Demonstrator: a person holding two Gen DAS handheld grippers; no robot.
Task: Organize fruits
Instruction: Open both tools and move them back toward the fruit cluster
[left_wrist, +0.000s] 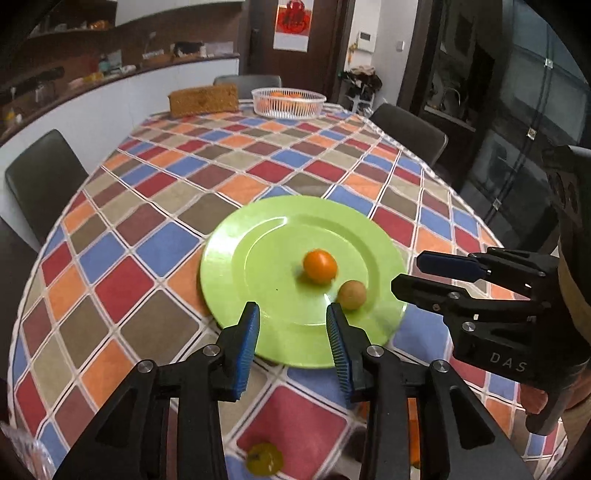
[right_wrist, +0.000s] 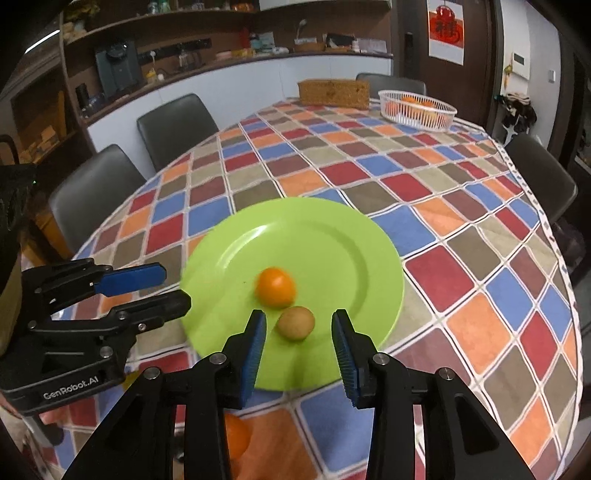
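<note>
Both fruits lie on the plate (right_wrist: 332, 236) at frame centre, the orange (right_wrist: 276, 287) touching the slightly oval brown fruit (right_wrist: 296, 323), whose long axis runs left-right, while left gripper (left_wrist: 291, 317) and right gripper (right_wrist: 298, 328) hover parted and empty, so the drop looks done, and next comes fetching the fruit at the bottom edge.

"DAS" R gripper (left_wrist: 404, 275), "GenRobot.AI" L gripper (right_wrist: 177, 288)

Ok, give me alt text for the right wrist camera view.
A green plate on a checkered tablecloth holds an orange fruit and a small brown fruit. The open right gripper hovers near the brown one, the left gripper alongside. A white basket sits far back.
</note>
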